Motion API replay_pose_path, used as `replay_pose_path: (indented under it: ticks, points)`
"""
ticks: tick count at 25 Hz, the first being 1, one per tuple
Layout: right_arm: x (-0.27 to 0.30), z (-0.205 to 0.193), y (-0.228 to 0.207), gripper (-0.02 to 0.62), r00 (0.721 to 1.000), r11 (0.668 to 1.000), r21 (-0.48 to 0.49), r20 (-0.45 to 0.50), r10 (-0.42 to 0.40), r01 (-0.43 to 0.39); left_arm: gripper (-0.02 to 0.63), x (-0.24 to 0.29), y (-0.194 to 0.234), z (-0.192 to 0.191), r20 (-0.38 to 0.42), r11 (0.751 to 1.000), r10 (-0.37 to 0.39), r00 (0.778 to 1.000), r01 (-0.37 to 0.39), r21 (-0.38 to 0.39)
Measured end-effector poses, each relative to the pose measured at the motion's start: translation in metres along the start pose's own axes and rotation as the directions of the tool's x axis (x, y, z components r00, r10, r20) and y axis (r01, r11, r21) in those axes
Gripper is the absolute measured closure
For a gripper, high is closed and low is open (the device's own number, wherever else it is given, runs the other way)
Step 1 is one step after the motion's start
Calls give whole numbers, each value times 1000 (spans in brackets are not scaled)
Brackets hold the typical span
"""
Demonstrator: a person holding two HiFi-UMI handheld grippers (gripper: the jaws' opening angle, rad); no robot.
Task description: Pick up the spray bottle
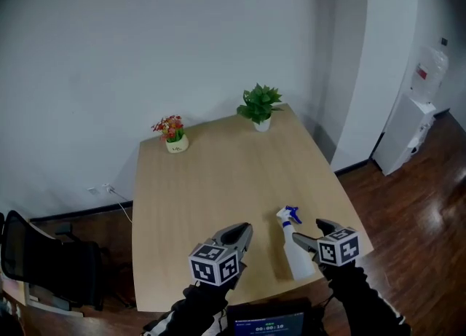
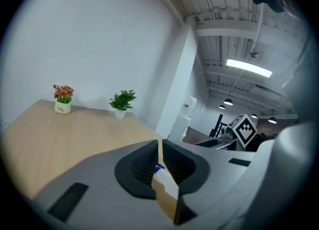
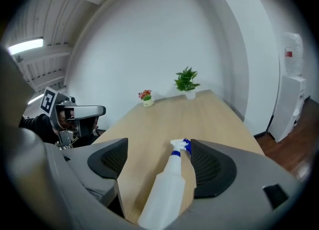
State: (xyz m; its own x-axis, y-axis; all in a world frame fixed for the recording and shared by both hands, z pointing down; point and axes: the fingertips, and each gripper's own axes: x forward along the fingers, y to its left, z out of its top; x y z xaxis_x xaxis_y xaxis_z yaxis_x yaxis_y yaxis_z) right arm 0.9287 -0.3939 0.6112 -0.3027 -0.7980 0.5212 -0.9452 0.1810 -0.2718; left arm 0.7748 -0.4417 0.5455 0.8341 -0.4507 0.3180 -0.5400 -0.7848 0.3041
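A white spray bottle [image 1: 297,251] with a blue nozzle stands on the wooden table [image 1: 218,174] near its front right corner. My right gripper [image 1: 312,231] is open and level with the bottle's top, one jaw on either side of it. In the right gripper view the bottle [image 3: 167,194] rises between the wide-apart jaws of the right gripper [image 3: 158,149], closer to the right jaw, and the pads do not press on it. My left gripper [image 1: 246,231] hovers over the table left of the bottle. In its own view the left gripper [image 2: 160,149] is shut with nothing held.
A green potted plant [image 1: 260,105] and a small pot of red flowers [image 1: 171,132] stand along the table's far edge. A water dispenser [image 1: 415,116] stands by the right wall, a black chair [image 1: 44,262] at the left. A small screen [image 1: 269,323] sits below the table's near edge.
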Motion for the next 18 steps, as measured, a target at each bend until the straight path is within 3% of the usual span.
replay_pose_path:
  ticks: [6, 10, 15, 18]
  points:
    - [45, -56, -15, 195, 981, 999, 35, -191, -22, 29, 538, 10, 39, -56, -103, 988, 88, 991, -99, -115]
    - [73, -85, -25, 176, 957, 994, 78, -285, -50, 75, 538, 18, 57, -80, -188, 986, 100, 977, -122, -111]
    - [94, -113, -43, 176, 913, 993, 63, -401, -69, 103, 538, 38, 75, -95, -231, 978, 123, 965, -158, -137]
    - [104, -123, -47, 175, 893, 988, 101, -445, -61, 118, 538, 49, 80, -104, -261, 980, 109, 959, -148, -134]
